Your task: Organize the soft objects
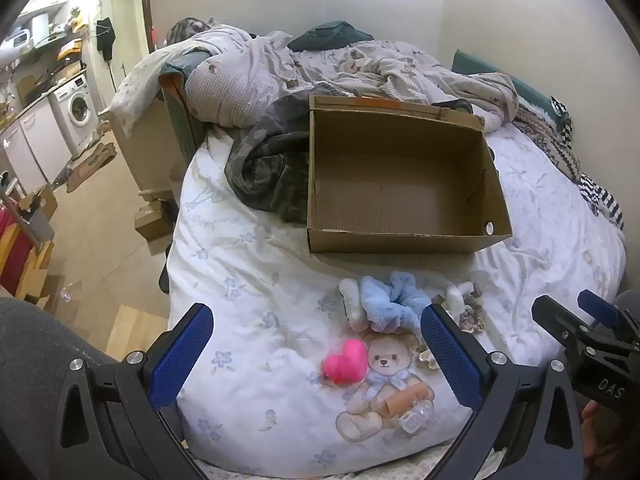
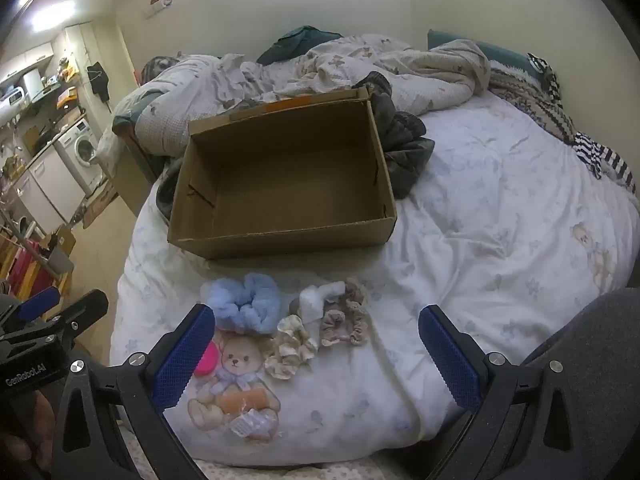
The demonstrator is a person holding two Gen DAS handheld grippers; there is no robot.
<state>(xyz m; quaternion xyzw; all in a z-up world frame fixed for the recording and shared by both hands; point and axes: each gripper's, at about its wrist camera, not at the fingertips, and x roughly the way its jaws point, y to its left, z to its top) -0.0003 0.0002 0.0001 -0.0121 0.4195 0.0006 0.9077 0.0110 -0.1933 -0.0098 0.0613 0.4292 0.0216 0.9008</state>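
An empty cardboard box [image 1: 400, 184] [image 2: 280, 184] stands open on the bed. In front of it lie a fluffy blue scrunchie [image 1: 394, 300] [image 2: 248, 304], a white soft roll [image 1: 352, 304], a pink soft heart [image 1: 346, 360] [image 2: 206, 358], a cream scrunchie [image 2: 290, 346], a beige scrunchie [image 2: 344, 322] and a white piece [image 2: 316, 298]. My left gripper [image 1: 316, 352] is open above the pink heart, holding nothing. My right gripper [image 2: 316, 356] is open above the cream and beige scrunchies, holding nothing.
A white duvet with a printed teddy bear [image 1: 384, 384] covers the bed. A dark camouflage garment [image 1: 268, 164] lies left of the box. Rumpled bedding [image 1: 360, 68] is piled behind. The bed's left edge drops to the floor [image 1: 100, 216].
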